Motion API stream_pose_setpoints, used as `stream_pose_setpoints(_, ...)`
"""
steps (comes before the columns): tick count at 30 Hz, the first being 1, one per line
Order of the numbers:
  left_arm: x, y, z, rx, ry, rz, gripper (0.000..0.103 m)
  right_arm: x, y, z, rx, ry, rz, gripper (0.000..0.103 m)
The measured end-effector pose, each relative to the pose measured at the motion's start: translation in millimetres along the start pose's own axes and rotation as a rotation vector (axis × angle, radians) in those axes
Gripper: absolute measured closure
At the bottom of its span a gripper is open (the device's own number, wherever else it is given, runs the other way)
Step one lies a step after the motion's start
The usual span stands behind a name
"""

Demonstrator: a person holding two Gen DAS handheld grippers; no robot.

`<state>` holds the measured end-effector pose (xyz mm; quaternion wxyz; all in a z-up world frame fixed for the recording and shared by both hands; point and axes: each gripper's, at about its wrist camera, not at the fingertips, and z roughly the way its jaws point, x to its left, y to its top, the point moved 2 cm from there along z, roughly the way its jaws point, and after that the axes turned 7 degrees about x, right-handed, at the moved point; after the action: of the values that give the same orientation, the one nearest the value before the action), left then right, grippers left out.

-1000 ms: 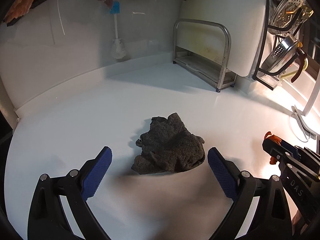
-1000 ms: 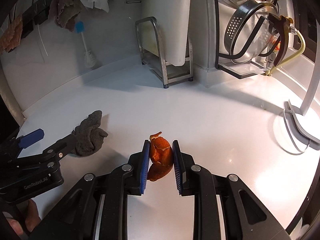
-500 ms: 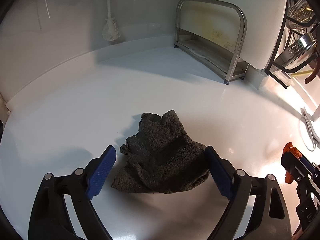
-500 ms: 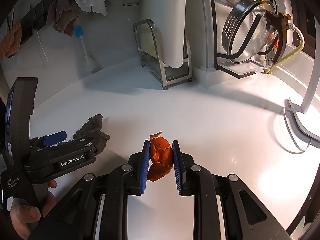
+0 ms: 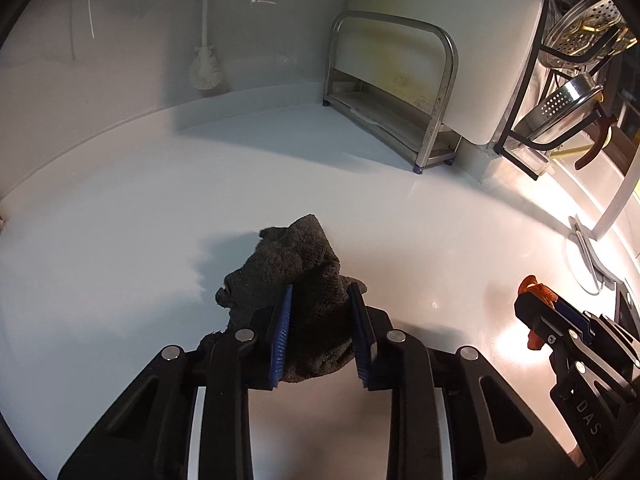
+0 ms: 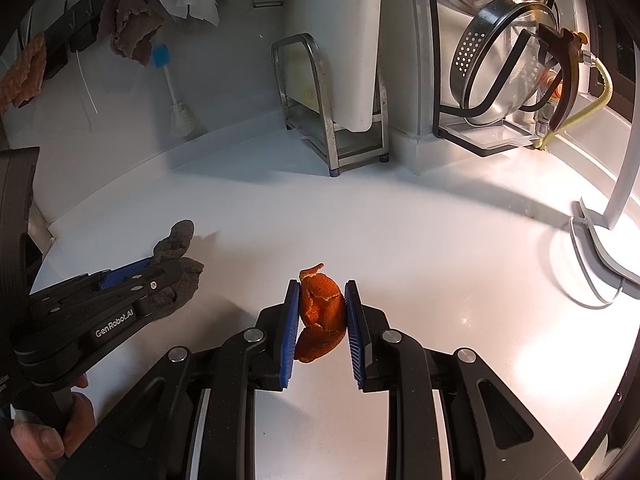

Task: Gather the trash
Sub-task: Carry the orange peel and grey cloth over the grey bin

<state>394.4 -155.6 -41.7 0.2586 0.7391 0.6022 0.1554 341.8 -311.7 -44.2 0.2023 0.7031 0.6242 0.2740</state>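
A crumpled dark grey cloth point(image 5: 296, 248) lies on the white counter point(image 5: 120, 220). My left gripper point(image 5: 320, 292) has its jaws closing on the cloth, and the blue pads press into it from both sides. The right wrist view shows this gripper point(image 6: 168, 270) at the left with the cloth point(image 6: 180, 236) bulging past its tips. My right gripper point(image 6: 322, 286) is shut on a curled piece of orange peel point(image 6: 320, 308) just above the counter. The left wrist view has it point(image 5: 536, 300) at the right edge with the peel point(image 5: 534, 286) at its tip.
A steel rack point(image 5: 400, 92) holding a white board point(image 5: 460, 40) stands at the back. Right of it is a dish rack with a metal colander point(image 6: 504, 64). A white stand's base point(image 6: 600, 240) sits at the right. A brush point(image 5: 206, 68) and rags point(image 6: 132, 32) hang on the wall.
The left gripper moved in over the dark cloth and its jaws went from wide apart to clamped on it. The right gripper kept still with the peel.
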Motion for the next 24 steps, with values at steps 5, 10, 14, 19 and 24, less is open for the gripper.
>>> stream_pose_setpoints(5,1.3,-10.7,-23.7,-0.054,0.027,0.018,0.081,0.5,-1.1,-3.4,-0.012,0.001,-0.004,0.081)
stream_pose_setpoints(10,-2.1,-32.3,-60.9,-0.116,0.041,0.052,0.084,1.5,-14.2,-22.8,-0.035,0.007,-0.003,0.081)
stream_pose_setpoints(14,-4.5,-59.3,-93.1,-0.148,0.052,0.09,0.084,4.3,-35.9,-49.0,-0.058,0.007,-0.003,0.081)
stream_pose_setpoints(19,-4.2,-92.6,-126.9,-0.15,0.042,0.108,0.084,7.7,-78.4,-86.7,-0.063,0.026,0.035,0.081)
stream_pose_setpoints(24,-6.4,-125.6,-163.3,-0.16,0.026,0.121,0.084,15.8,-128.1,-129.3,-0.064,0.017,0.047,0.081)
